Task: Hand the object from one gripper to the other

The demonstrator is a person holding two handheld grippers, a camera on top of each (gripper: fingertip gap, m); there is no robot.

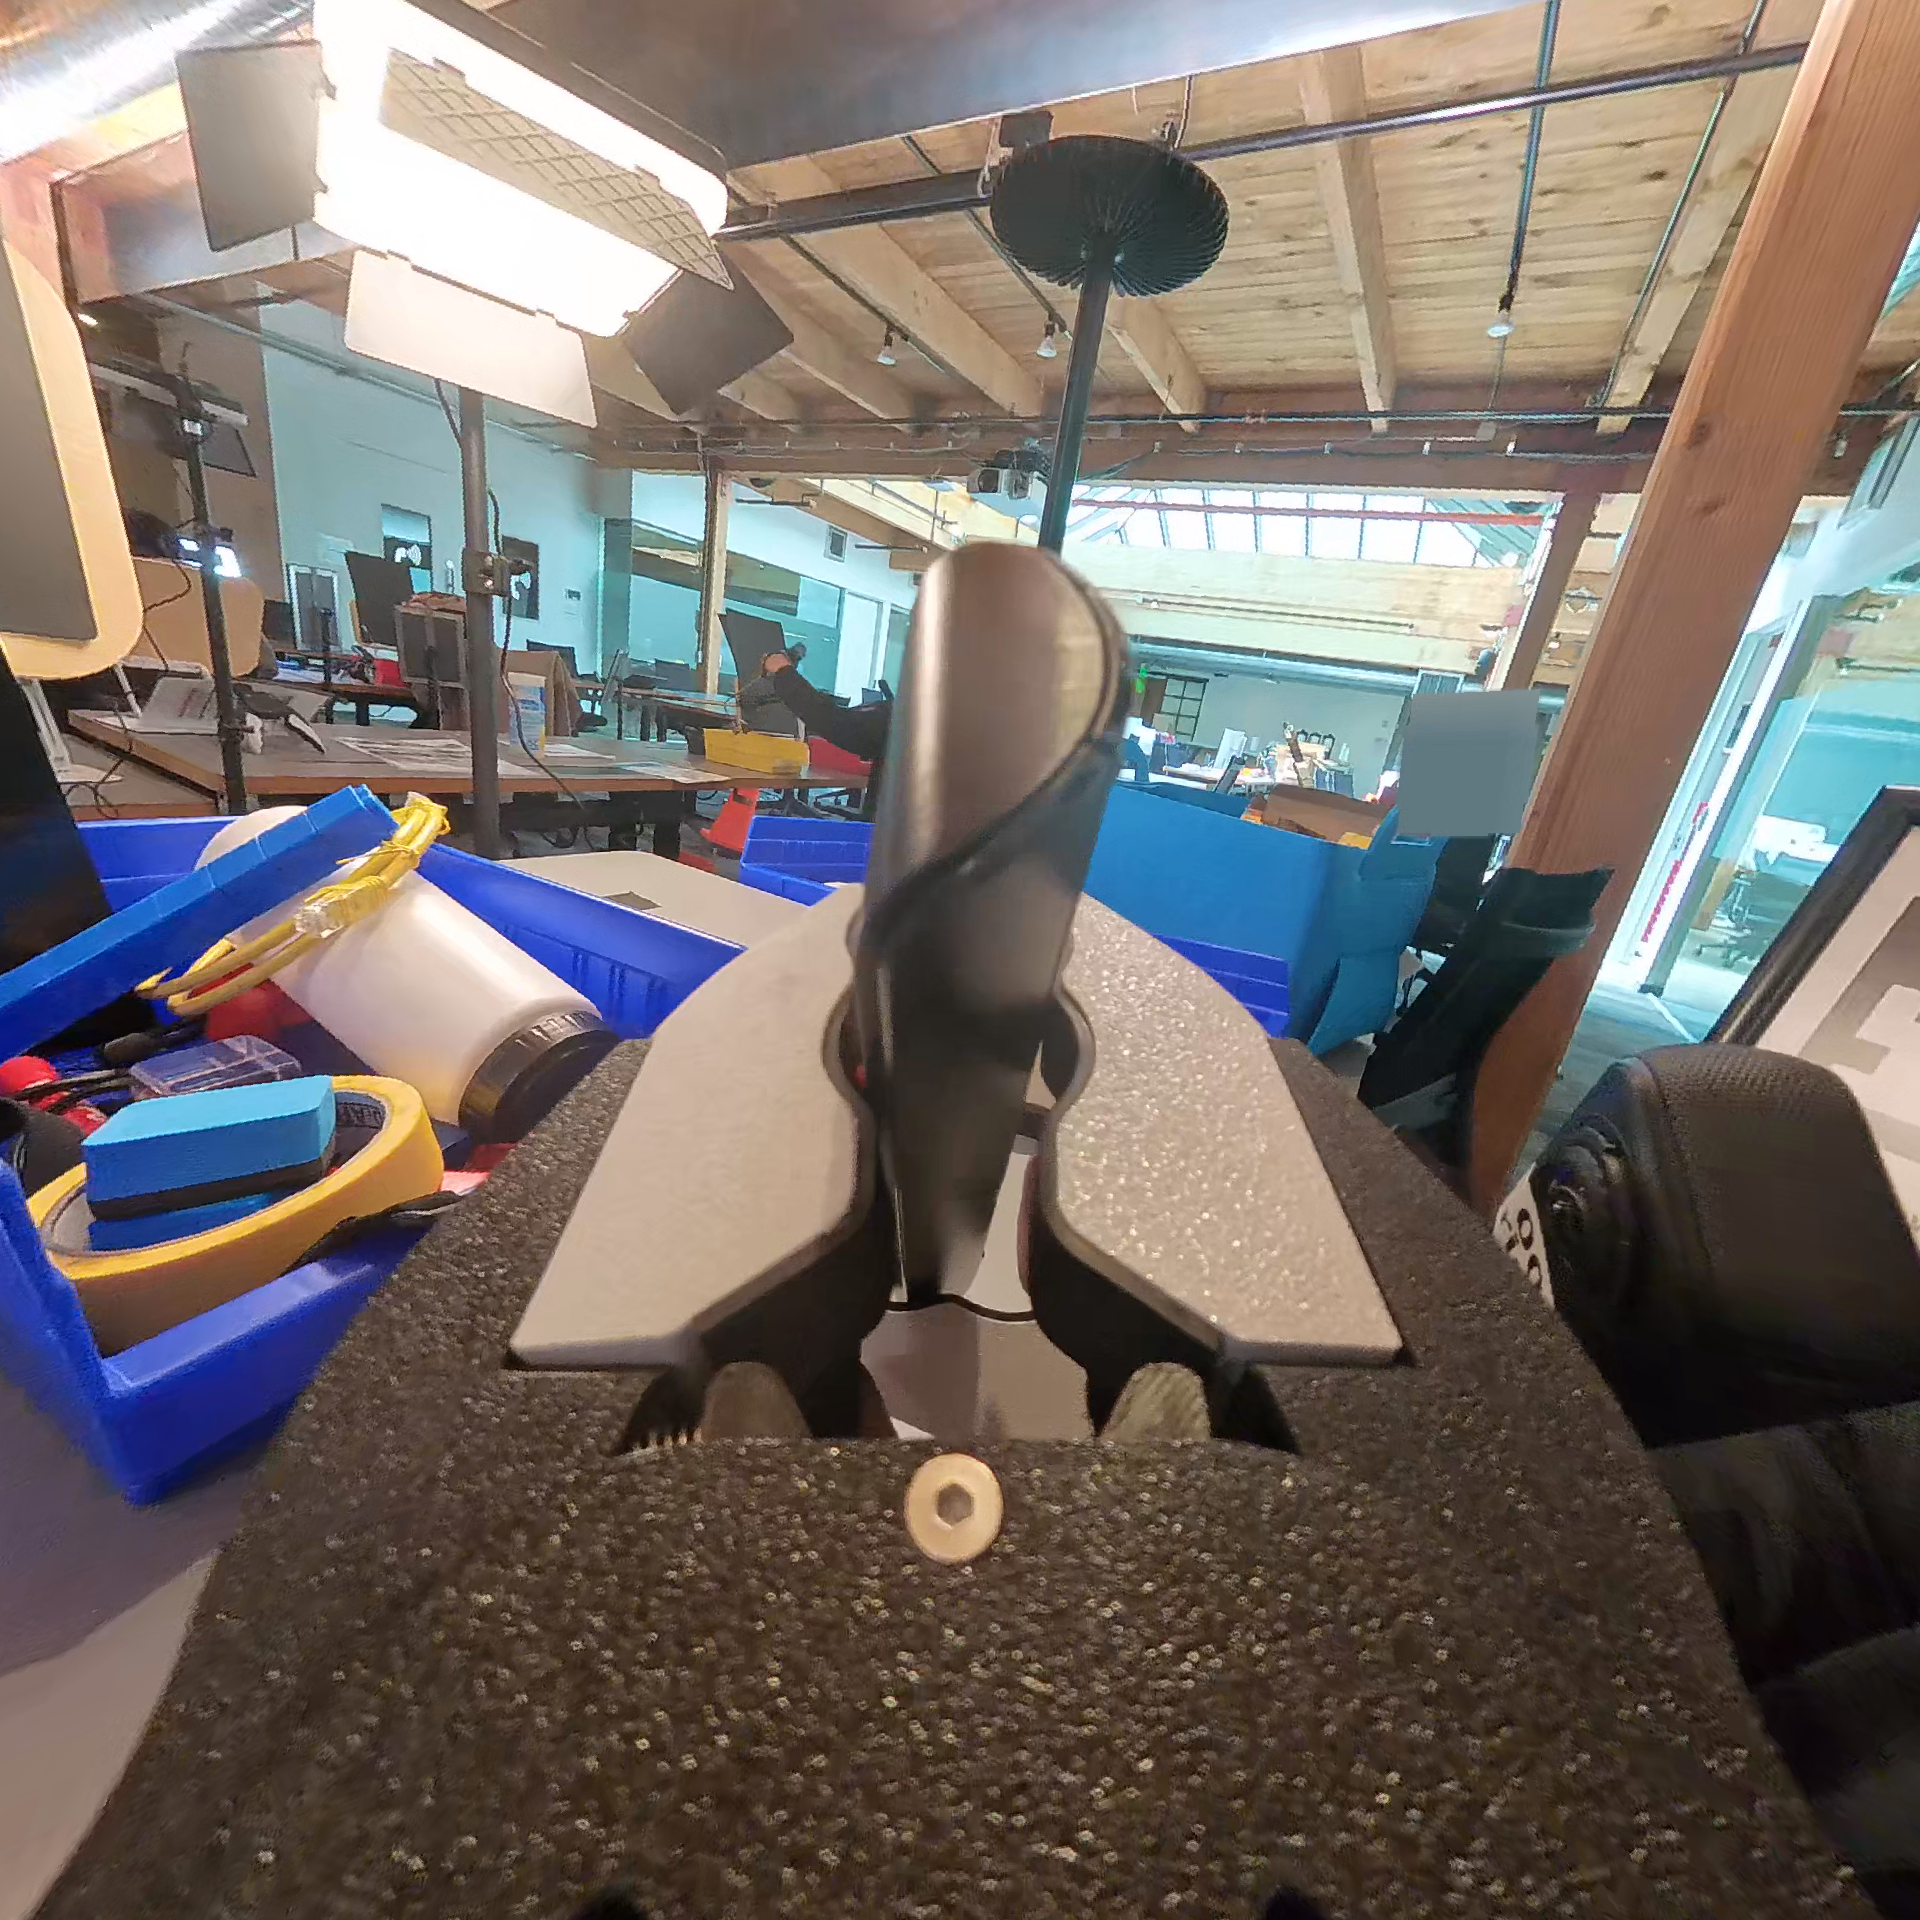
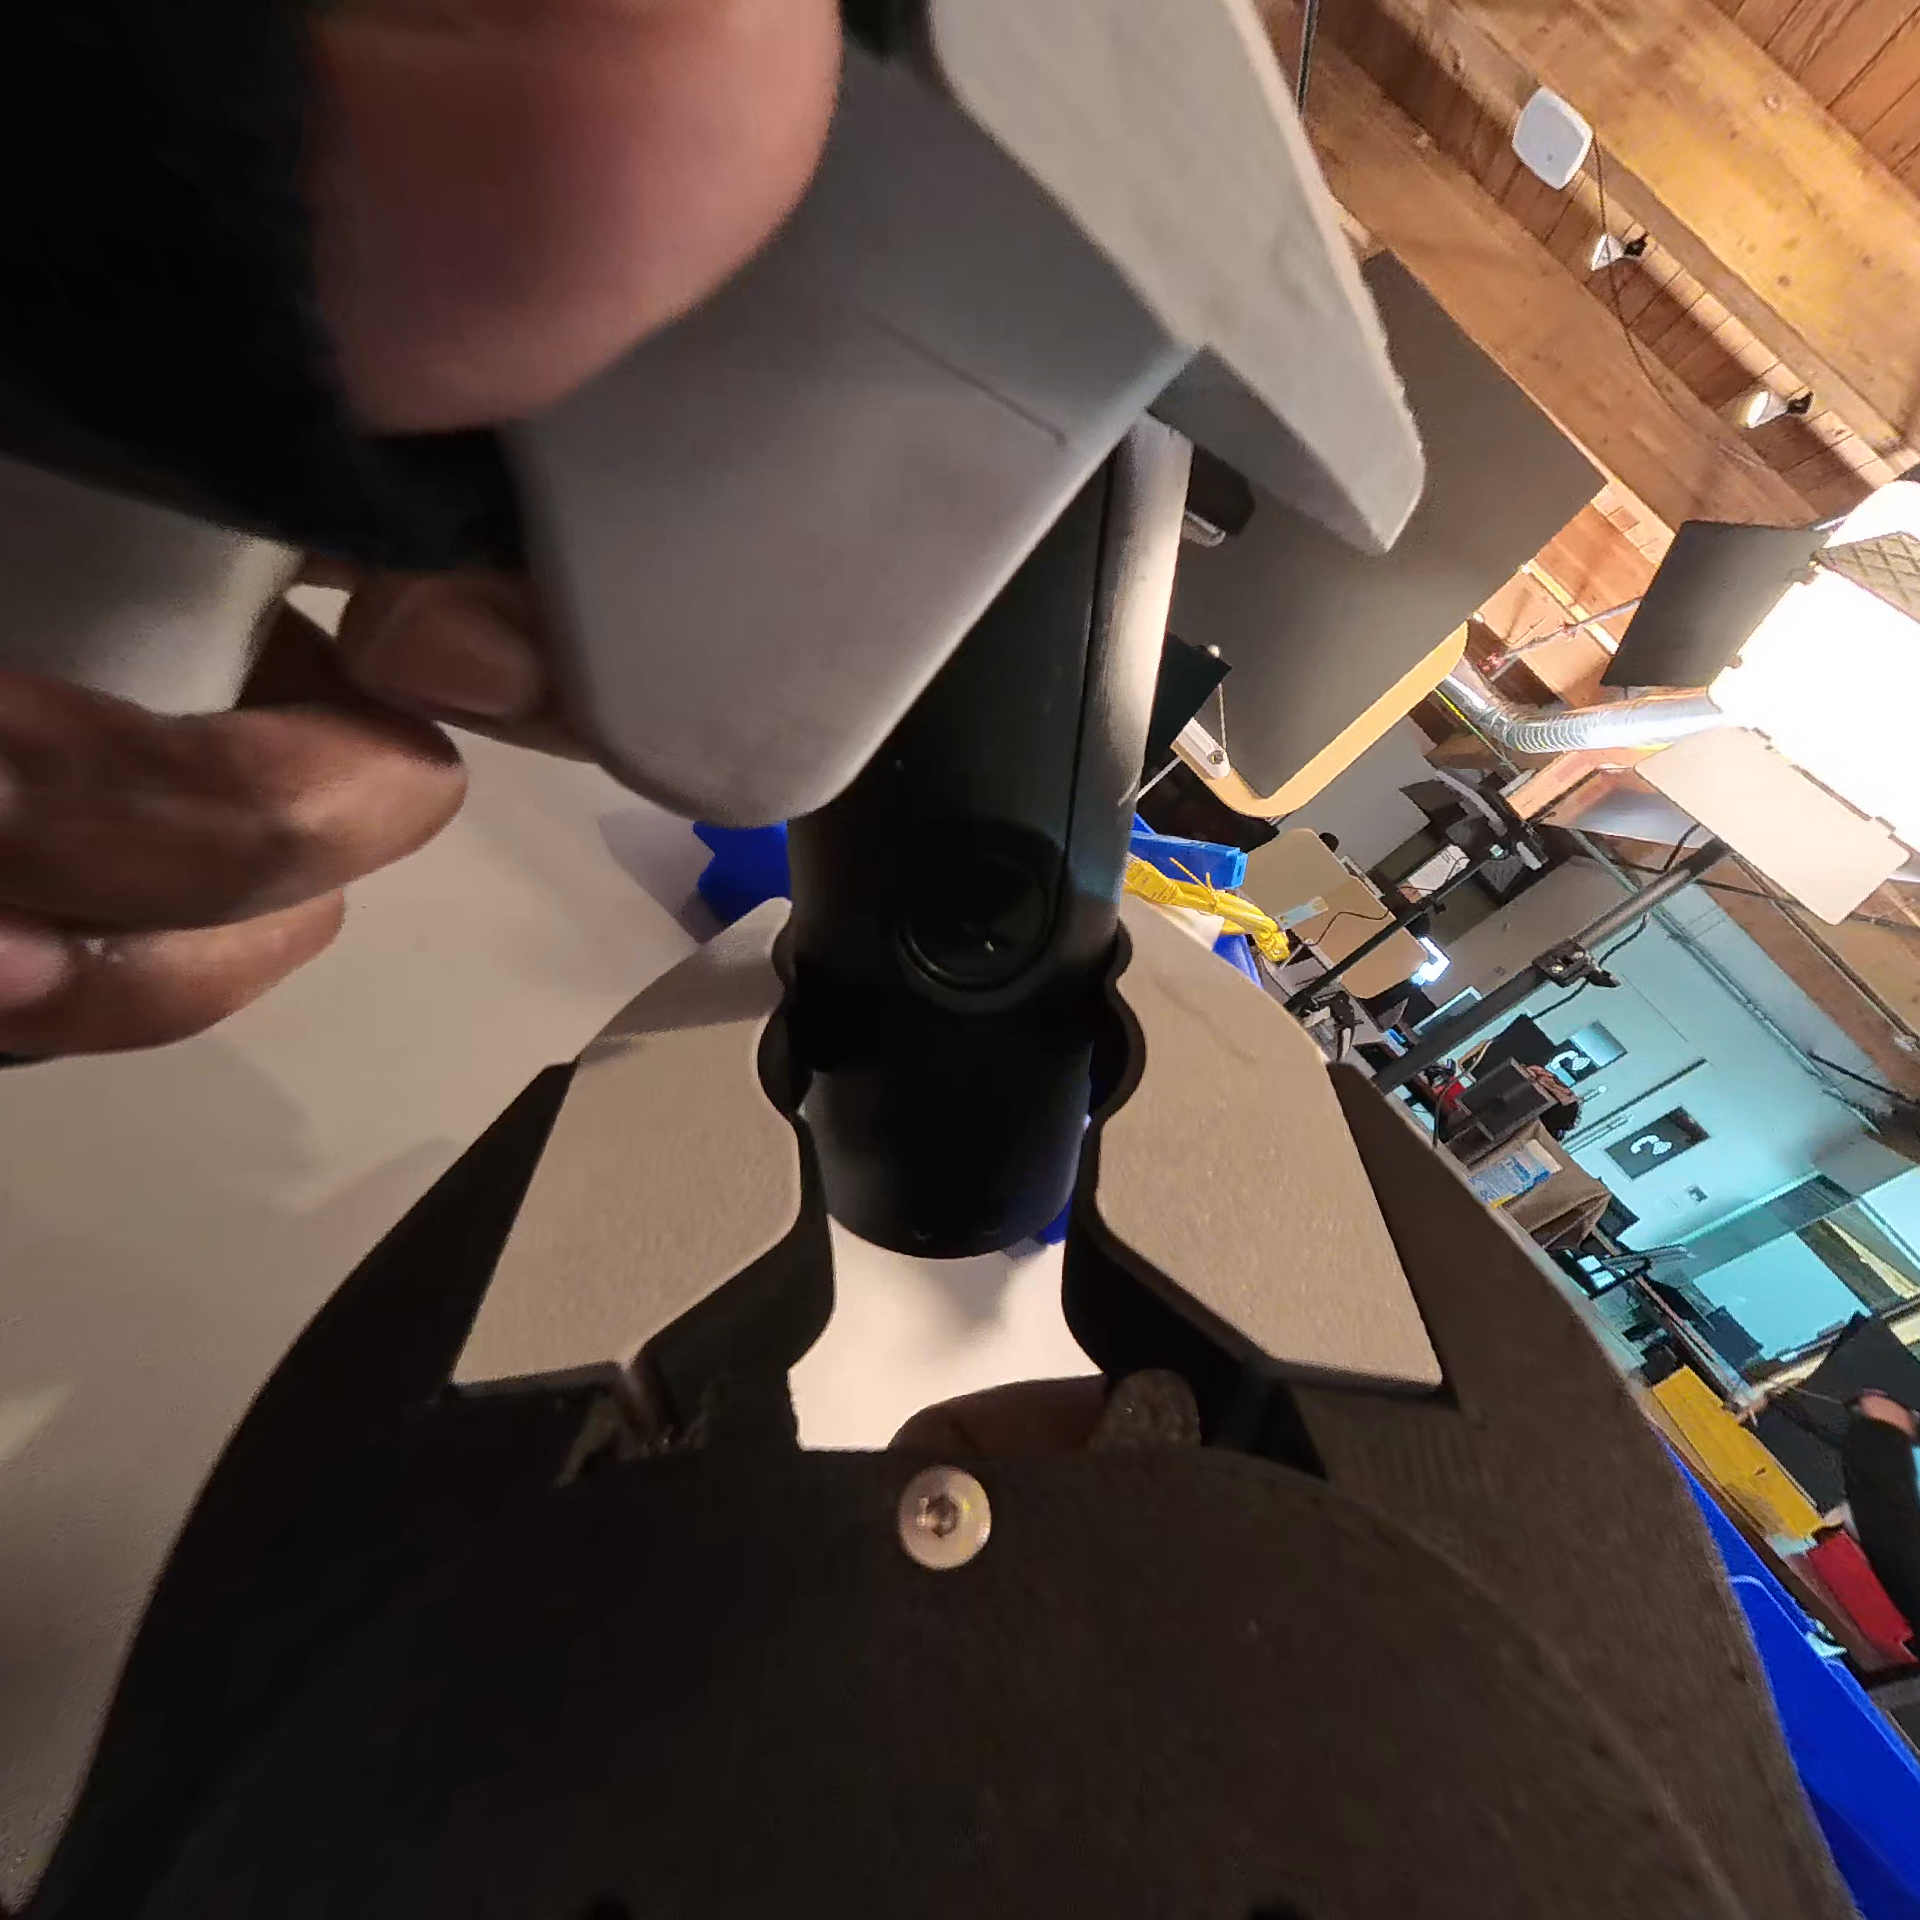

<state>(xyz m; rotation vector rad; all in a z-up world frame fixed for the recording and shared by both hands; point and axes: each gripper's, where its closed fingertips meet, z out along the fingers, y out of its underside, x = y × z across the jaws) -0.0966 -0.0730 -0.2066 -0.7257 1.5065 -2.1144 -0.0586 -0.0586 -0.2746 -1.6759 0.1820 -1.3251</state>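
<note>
1. The left gripper is clenched on a dark grey handle-shaped object. Its two grey fingers press the object's lower part from both sides, and the rounded upper end sticks up toward 12 o'clock, leaning slightly to 1 o'clock.
2. The right gripper is also clamped on the same black object, its notched fingers closing on the round end, where a dark circular recess shows.
3. In the right wrist view, the other gripper's pale grey finger covers the object's far part toward 12 o'clock, so both grippers hold it at once.
4. A person's hand shows at 9 o'clock in the right wrist view, beside that grey finger.
5. In the left wrist view, a blue bin sits at 9 o'clock. It holds a white bottle lying on its side, a yellow cable across the bottle, a roll of yellow tape and a blue and black eraser block resting on the roll.
6. A bright light panel hangs at 11 o'clock, and a wooden post rises at 2 o'clock.
</note>
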